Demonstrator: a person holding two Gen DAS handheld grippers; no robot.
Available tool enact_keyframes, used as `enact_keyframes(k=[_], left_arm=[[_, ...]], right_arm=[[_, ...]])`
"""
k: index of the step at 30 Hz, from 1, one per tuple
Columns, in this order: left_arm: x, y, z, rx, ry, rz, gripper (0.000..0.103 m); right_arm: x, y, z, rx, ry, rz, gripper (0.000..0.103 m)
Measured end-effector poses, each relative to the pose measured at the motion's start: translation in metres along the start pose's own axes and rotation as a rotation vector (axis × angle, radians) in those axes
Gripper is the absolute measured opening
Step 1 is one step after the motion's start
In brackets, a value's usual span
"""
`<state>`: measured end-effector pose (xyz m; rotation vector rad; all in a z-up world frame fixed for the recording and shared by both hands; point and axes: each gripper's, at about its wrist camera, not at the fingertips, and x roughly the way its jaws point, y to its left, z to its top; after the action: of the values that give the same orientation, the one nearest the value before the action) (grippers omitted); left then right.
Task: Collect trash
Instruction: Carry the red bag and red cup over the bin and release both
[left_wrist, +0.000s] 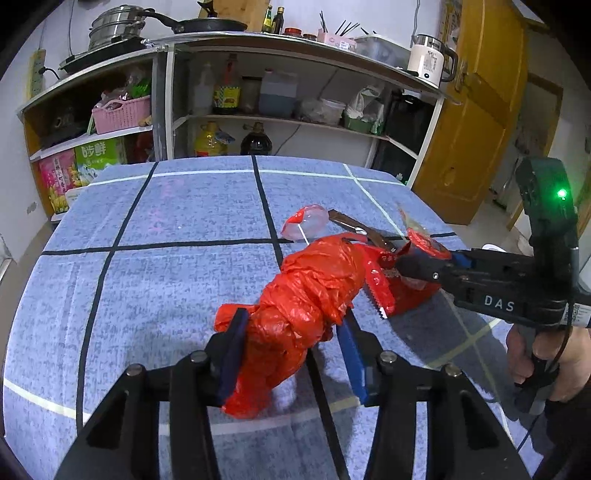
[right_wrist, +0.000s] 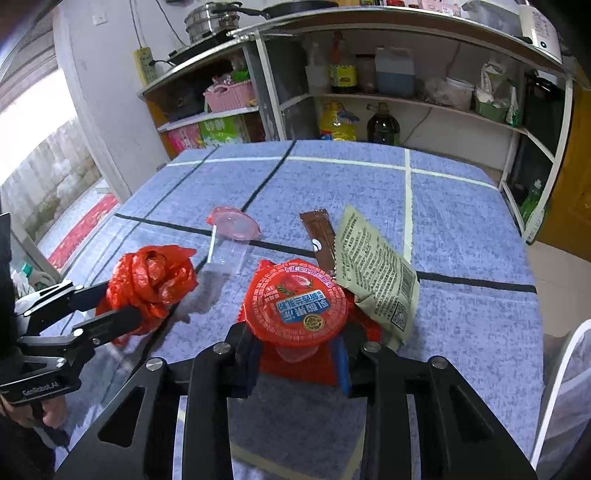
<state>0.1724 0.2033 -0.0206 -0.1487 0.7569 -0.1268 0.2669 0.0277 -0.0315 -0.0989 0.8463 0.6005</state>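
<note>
My left gripper is shut on a crumpled red plastic bag and holds it over the blue tablecloth; the bag also shows in the right wrist view. My right gripper is shut on a clear cup with a red foil lid, which also shows in the left wrist view. A red flat wrapper lies under the cup. A beige printed packet, a brown sachet and a pink lollipop wrapper with a stick lie just beyond.
Open shelves with bottles, jugs and a pink basket stand behind the table. A kettle and pans sit on top. A yellow door is at the right. A white chair edge is at the table's right.
</note>
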Motion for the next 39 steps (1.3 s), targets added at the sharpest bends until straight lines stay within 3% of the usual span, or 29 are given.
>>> enact_keyframes(k=[8,15,25,39], left_arm=[[-0.014,-0.014,0.001,-0.012,-0.022,-0.015,0.050],[-0.023,-0.055,0.006,0.014,-0.049,-0.055,0.050],[-0.021,-0.131,0.017,0.061,-0.061,-0.159,0.050],[0.020,-0.259,0.025,0.150,-0.002,-0.303,0.050]], right_arm=[[-0.030,-0.002,-0.005,-0.001,-0.040,0.027,0.033],[-0.077,-0.022,-0.019,0.010,-0.078,0.007,0.033],[-0.136,-0.088,-0.057,0.081,-0.102,-0.082,0.033],[-0.197,-0.189,-0.108,0.221,-0.109,-0.226,0.033]])
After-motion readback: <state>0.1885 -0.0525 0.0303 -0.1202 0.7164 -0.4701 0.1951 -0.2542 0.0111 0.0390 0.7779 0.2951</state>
